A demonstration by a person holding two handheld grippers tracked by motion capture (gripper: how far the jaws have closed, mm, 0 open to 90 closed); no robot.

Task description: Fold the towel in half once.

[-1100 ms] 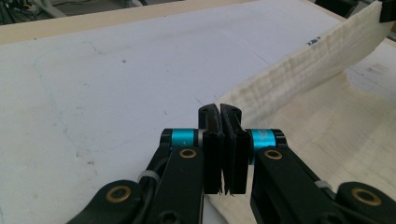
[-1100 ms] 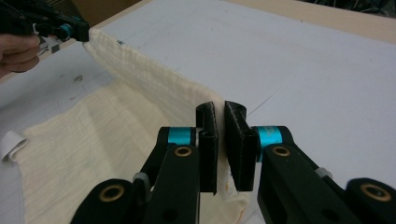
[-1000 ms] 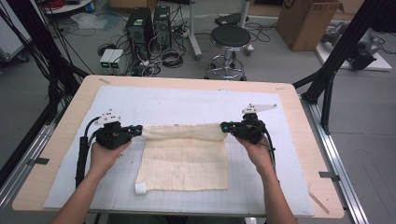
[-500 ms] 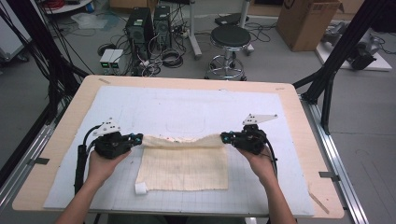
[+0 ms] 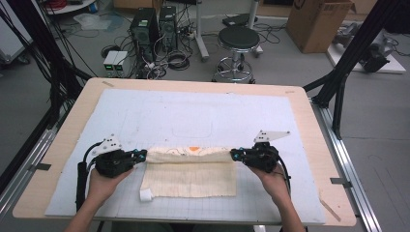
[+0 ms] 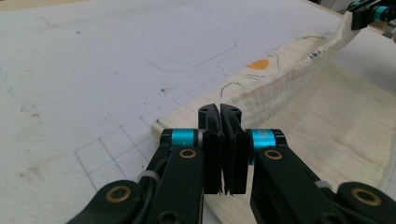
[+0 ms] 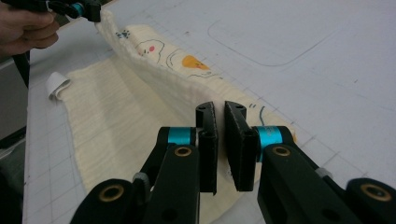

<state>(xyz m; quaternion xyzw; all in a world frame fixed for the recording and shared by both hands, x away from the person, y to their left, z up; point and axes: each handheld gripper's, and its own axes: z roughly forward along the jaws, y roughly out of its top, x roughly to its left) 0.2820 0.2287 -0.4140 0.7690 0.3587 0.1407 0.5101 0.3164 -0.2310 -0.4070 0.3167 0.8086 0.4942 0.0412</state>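
On the white gridded table [image 5: 193, 116], both hand-held grippers, left [image 5: 140, 155] and right [image 5: 235, 154], pinch the cream woven towel's [image 5: 193, 176] far edge mid-fold, which next needs lowering onto its near edge.

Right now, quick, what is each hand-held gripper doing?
Left hand-held gripper: shut on one corner of the cream cloth.
Right hand-held gripper: shut on the cloth's other corner.

Each black claw [image 6: 223, 149] has teal collars, brass rivets and a trailing black cable.
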